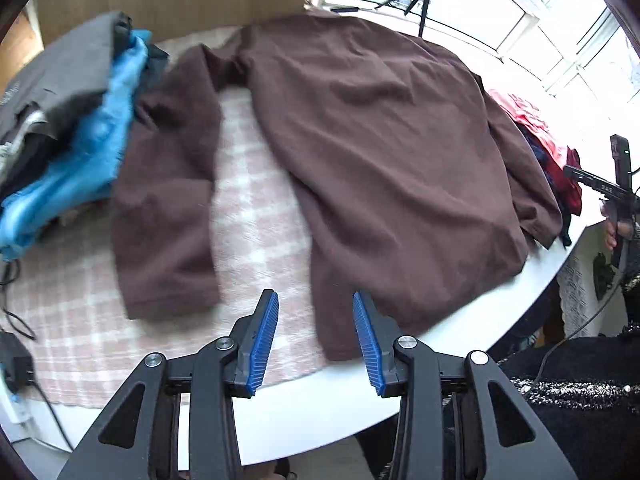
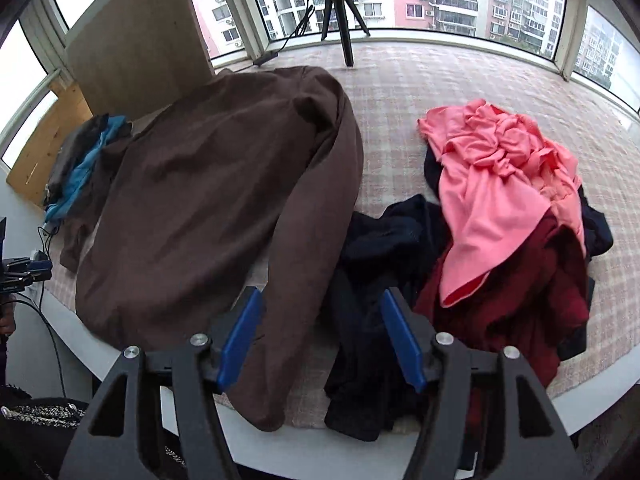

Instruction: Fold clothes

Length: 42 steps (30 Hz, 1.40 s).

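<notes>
A brown long-sleeved top (image 1: 380,160) lies spread flat on a pink checked blanket (image 1: 256,220), its left sleeve (image 1: 168,208) stretched out beside the body. My left gripper (image 1: 315,300) is open just above the top's near hem corner, with nothing between its blue pads. In the right wrist view the same top (image 2: 208,200) fills the left half. Its other sleeve (image 2: 304,240) runs down to the table's front edge. My right gripper (image 2: 322,296) is open over that sleeve's lower part and a dark navy garment (image 2: 372,320), gripping neither.
Folded grey and blue clothes (image 1: 80,120) are stacked at the left. Crumpled pink (image 2: 500,184) and dark red (image 2: 520,300) garments are piled at the right. A black tripod (image 2: 340,12) and a wooden board (image 2: 140,48) stand at the back. Cables (image 1: 16,320) lie by the white table edge (image 1: 320,412).
</notes>
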Each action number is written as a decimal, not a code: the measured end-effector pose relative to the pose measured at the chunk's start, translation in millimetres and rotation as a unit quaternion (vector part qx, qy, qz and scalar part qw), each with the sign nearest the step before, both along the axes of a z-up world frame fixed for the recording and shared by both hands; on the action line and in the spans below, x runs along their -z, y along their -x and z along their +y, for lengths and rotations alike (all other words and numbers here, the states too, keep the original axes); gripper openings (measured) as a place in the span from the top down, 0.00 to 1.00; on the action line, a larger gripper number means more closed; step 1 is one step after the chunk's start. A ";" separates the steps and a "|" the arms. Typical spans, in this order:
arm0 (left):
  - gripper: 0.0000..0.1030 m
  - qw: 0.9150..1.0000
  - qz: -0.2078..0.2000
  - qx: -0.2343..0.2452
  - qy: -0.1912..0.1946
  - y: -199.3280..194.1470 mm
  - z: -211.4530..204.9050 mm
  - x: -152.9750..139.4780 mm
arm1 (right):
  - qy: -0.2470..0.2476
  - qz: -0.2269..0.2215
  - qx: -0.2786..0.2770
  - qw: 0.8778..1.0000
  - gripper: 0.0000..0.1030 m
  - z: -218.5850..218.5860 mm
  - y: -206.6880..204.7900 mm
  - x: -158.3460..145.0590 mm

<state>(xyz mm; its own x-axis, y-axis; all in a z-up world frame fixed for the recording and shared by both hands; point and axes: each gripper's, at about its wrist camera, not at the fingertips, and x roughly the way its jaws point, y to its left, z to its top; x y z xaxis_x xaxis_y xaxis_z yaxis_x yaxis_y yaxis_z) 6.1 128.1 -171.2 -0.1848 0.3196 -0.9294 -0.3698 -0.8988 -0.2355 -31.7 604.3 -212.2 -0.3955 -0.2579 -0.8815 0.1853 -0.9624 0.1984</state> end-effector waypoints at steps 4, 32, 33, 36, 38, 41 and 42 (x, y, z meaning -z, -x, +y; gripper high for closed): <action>0.64 1.000 -0.011 0.027 0.008 -3.2 27.6 20.9 | 0.015 -0.028 -0.010 0.999 0.40 -11.8 1.1 24.8; 0.55 0.999 -0.017 0.043 0.024 -16.0 22.5 28.4 | -0.016 0.022 -0.081 0.996 0.52 -29.4 -23.3 -21.0; 0.54 0.998 -0.020 0.044 0.026 -14.5 23.2 30.9 | -0.002 0.001 -0.095 0.995 0.52 -44.2 -27.2 -1.3; 0.50 0.998 -0.029 0.046 0.033 -10.0 24.0 39.2 | 0.007 -0.039 -0.120 0.992 0.52 -81.5 -35.1 45.8; 0.50 0.998 -0.037 0.045 0.039 -7.4 23.1 45.5 | 0.036 -0.052 -0.128 0.990 0.52 -93.3 -38.5 60.7; 0.53 0.998 -0.049 0.043 0.019 -4.0 21.1 53.6 | 0.065 -0.054 -0.140 0.987 0.52 -104.2 -37.4 67.9; 0.61 0.998 -0.054 0.041 0.009 -3.0 20.2 55.9 | 0.073 -0.053 -0.143 0.986 0.52 -107.3 -36.6 69.2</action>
<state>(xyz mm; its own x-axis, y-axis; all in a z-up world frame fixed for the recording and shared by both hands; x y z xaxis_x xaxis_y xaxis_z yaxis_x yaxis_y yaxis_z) 9.1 148.3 -227.1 -0.0574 0.3131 -0.9480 -0.4160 -0.8707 -0.2624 4.9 496.9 -281.4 -0.1963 -0.4727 -0.8591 0.4166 -0.8333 0.3633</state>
